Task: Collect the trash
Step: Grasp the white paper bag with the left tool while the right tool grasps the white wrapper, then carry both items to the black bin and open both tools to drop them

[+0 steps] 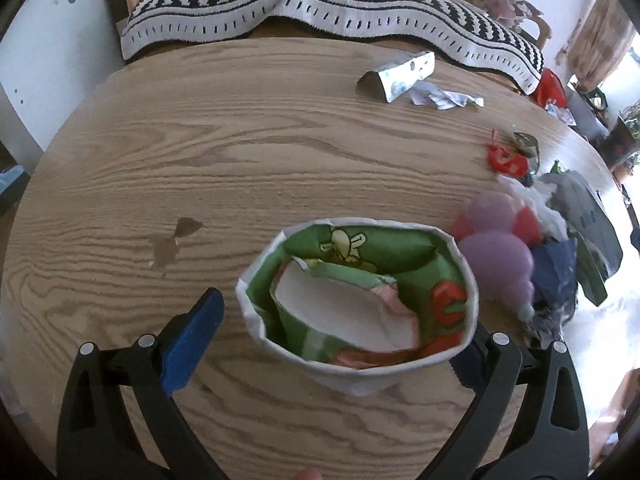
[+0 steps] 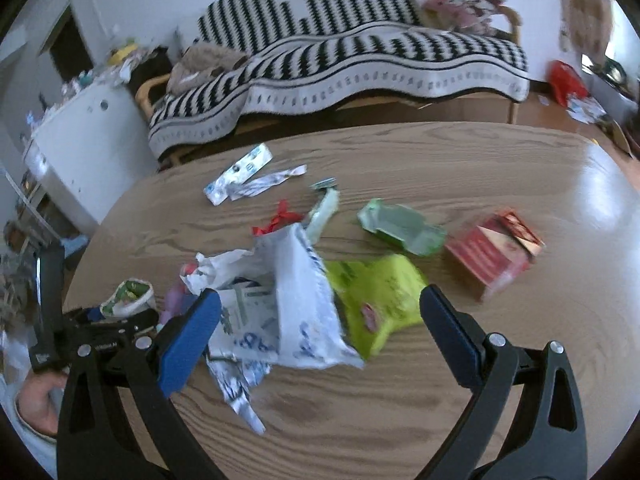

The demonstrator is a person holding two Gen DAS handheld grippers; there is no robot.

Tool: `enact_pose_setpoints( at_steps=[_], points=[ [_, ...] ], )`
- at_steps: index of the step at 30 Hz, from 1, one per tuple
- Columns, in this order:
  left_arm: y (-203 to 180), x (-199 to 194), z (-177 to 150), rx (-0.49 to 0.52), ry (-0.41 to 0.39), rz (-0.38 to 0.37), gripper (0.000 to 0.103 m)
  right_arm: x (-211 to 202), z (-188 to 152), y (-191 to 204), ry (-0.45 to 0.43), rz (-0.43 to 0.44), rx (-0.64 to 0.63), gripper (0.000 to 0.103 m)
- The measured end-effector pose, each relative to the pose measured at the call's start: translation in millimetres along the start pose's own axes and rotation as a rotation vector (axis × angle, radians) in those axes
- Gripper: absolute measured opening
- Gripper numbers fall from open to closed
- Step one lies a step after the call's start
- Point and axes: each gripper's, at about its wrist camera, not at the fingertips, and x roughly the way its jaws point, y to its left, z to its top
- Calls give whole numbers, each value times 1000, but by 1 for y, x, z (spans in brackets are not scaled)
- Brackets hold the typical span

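On the wooden table (image 1: 240, 140) stands a green-and-white paper cup (image 1: 360, 280), open at the top with a crumpled carton inside. My left gripper (image 1: 344, 316) is open around it; the left pad (image 1: 192, 344) is clear of the cup wall, while the right pad is partly hidden behind the cup. In the right wrist view my right gripper (image 2: 320, 296) hangs open over a white plastic bag with blue print (image 2: 296, 300) and a yellow-green packet (image 2: 376, 292). The cup (image 2: 128, 296) and the left gripper (image 2: 100, 332) show at the left there.
More litter lies about: a silver blister pack (image 2: 240, 174), a white wrapper strip (image 2: 268, 180), a red ribbon (image 2: 280, 216), a flattened green carton (image 2: 400, 226), a red box (image 2: 496, 256), purple round things (image 1: 496, 252). A sofa with a striped blanket (image 1: 320, 4) stands behind the table.
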Motion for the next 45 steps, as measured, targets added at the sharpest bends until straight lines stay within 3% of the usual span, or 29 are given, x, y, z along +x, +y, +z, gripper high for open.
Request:
enact_pose_setpoints(
  at_steps=[3, 4, 5, 6, 7, 10, 13, 20, 28, 45],
  points=[
    [2, 4, 4, 8, 0, -1, 97, 21, 4, 10, 35, 6, -54, 93],
    [3, 5, 6, 10, 0, 1, 97, 27, 5, 13, 41, 4, -70, 80],
    [4, 6, 6, 9, -2, 0, 97, 31, 5, 13, 48, -4, -80, 52],
    [6, 6, 6, 1, -5, -9, 97, 36, 4, 14, 58, -26, -92, 36],
    [8, 6, 6, -9, -5, -28, 95, 39, 4, 14, 57, -34, -101, 28],
    [10, 1, 8, 7, -34, -68, 65, 45, 2, 15, 70, -26, -120, 25],
    [13, -2, 10, -2, -36, -118, 60, 45, 2, 15, 71, -35, -128, 21],
    [19, -27, 11, -12, -98, -122, 59, 38, 0, 11, 65, -72, -119, 17],
    [32, -49, 6, -39, -110, -132, 59, 3, 3, 7, 10, -76, -80, 16],
    [16, -78, -4, -5, -129, -106, 59, -33, -6, -8, -40, -34, -23, 16]
  ],
)
